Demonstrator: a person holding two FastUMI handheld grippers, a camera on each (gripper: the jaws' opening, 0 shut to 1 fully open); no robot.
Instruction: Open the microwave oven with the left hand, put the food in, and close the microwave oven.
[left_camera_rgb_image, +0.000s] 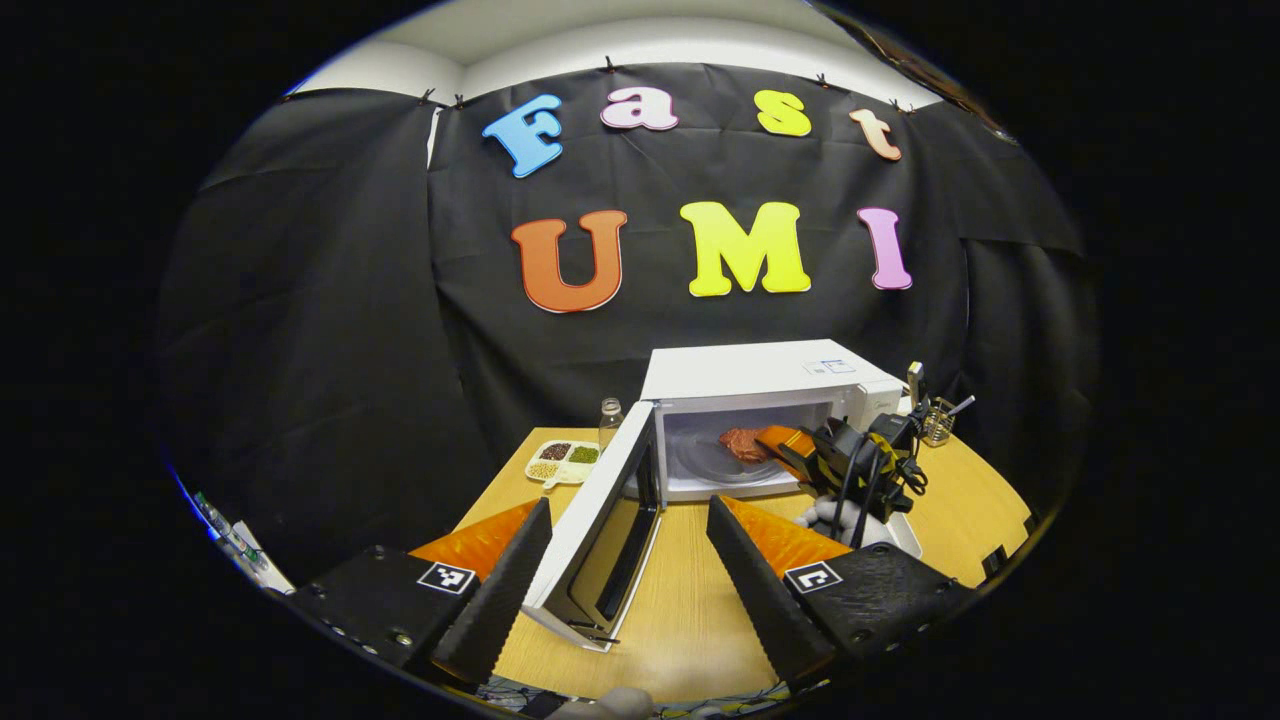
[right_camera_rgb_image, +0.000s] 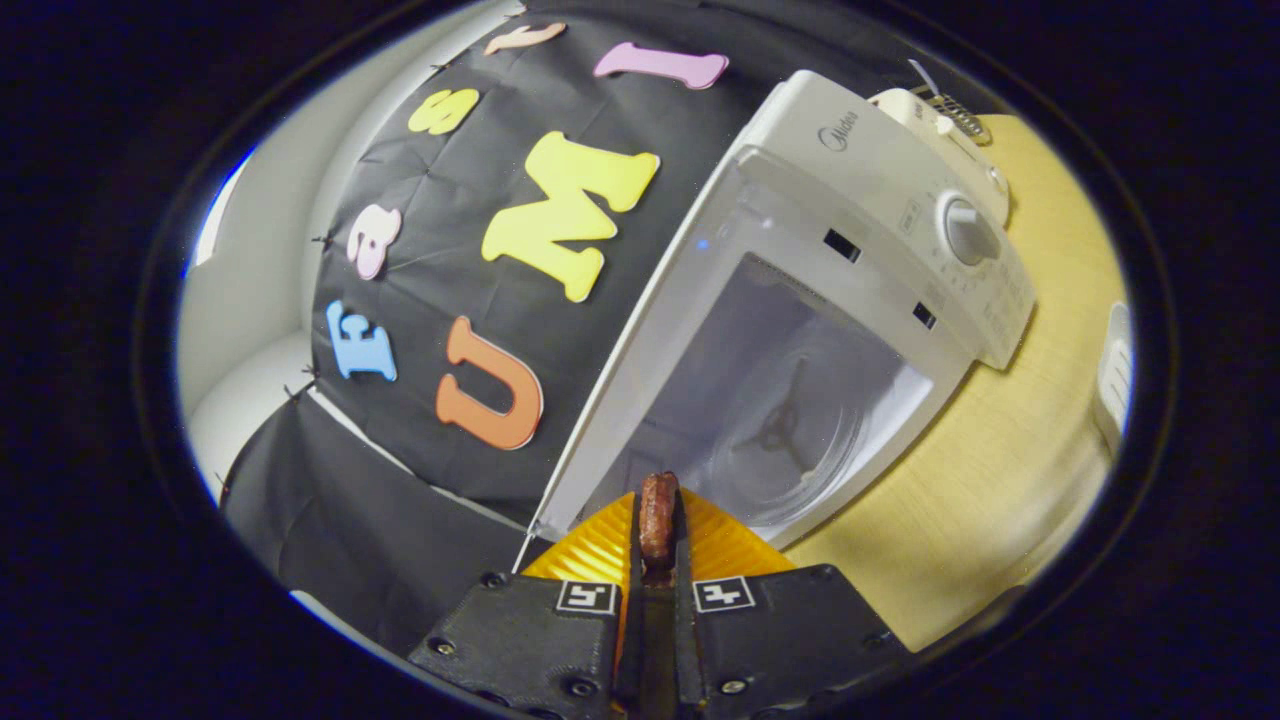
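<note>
Step in hand: loading. Door (left_camera_rgb_image: 600, 520) stood open between spread left jaws. Right jaws clamped food (right_camera_rgb_image: 658, 520), held at oven (right_camera_rgb_image: 800, 330) mouth. Next: advance over turntable (right_camera_rgb_image: 780, 435), release, withdraw, shut door.

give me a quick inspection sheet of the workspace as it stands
surface: light wooden table, round-edged.
job's things: white microwave oven with its door swung wide open; reddish-brown piece of food gripped at the mouth of the cavity, above the glass turntable.
clutter: divided tray of grains, clear bottle, glass cup with utensils.
grippers: left hand-held gripper open, back from the door, holding nothing; right hand-held gripper shut on the food.
cables: black and yellow leads on the right hand-held gripper's body.
surroundings: black cloth booth wall, white ceiling above.
</note>
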